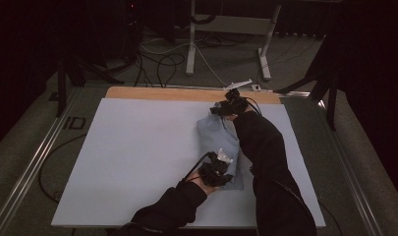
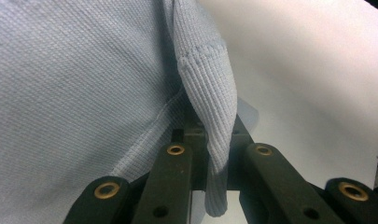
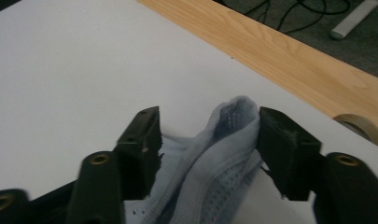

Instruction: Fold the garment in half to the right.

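A light blue knit garment (image 1: 220, 140) lies folded on the white sheet (image 1: 137, 157), right of the middle. At its near end my left gripper (image 1: 223, 162) is shut on the cloth. In the left gripper view a ribbed edge (image 2: 210, 93) runs down between the closed jaws of that gripper (image 2: 207, 140). My right gripper (image 1: 217, 111) is at the garment's far end. Its jaws (image 3: 207, 126) stand apart, and a bunched fold of the garment (image 3: 214, 154) rises between them, leaning on the right one and clear of the left one.
A wooden strip (image 1: 162, 93) borders the sheet's far edge, with a pale round thing (image 3: 359, 126) at it near the right gripper. Beyond the table are white desk legs (image 1: 191, 44) and loose cables (image 1: 157, 64) on the floor. Bare sheet lies left of the garment.
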Tool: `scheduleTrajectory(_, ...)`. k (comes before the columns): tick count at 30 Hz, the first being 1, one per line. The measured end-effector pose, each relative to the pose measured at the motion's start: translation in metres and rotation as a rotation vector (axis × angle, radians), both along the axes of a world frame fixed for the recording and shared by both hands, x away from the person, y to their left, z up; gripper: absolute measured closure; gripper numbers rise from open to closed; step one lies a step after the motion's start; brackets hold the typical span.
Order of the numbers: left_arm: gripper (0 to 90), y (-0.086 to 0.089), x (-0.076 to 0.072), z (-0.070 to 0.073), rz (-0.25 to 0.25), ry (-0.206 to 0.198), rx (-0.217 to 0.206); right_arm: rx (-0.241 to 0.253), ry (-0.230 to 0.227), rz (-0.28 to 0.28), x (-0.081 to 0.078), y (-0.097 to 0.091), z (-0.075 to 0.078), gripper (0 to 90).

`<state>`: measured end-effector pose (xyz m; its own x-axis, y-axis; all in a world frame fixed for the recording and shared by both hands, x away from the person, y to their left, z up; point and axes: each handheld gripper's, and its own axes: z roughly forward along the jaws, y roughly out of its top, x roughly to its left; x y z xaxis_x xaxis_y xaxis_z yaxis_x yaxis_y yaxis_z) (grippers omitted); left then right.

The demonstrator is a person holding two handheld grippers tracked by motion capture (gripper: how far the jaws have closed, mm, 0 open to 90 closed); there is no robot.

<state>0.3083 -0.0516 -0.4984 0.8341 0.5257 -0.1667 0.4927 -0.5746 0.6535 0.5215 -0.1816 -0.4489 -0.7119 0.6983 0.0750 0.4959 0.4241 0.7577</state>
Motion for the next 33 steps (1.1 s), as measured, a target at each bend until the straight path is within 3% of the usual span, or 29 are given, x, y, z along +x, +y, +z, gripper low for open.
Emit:
scheduleTrajectory(6, 84.3, -0.005, 0.002, -0.001, -0.003, 0.018, -0.002, -0.007, 0.002, -0.018, -0.006, -0.014, 0.013, 30.4)
scheduleTrajectory(10, 75.4, -0.012, 0.000, -0.002, -0.032, 0.042, -0.052, 0.004, 0.018, -0.030, -0.010, -0.020, 0.016, 25.4)
scheduleTrajectory(16, 63.2, -0.018, -0.003, -0.003, -0.081, 0.049, -0.062, 0.033, 0.037, -0.014, -0.016, -0.022, 0.014, 14.7)
scheduleTrajectory(24, 55.3, -0.023, -0.006, -0.005, -0.122, 0.080, -0.087, 0.057, 0.046, 0.013, -0.020, -0.022, 0.017, 13.2)
scheduleTrajectory(29, 47.0, -0.022, -0.011, -0.001, -0.152, 0.054, -0.108, 0.038, 0.032, 0.009, -0.023, -0.022, 0.015, 13.3)
scheduleTrajectory(33, 33.1, -0.011, -0.013, 0.007, -0.183, 0.027, -0.162, 0.012, 0.014, 0.012, -0.024, -0.023, 0.010, 13.2)
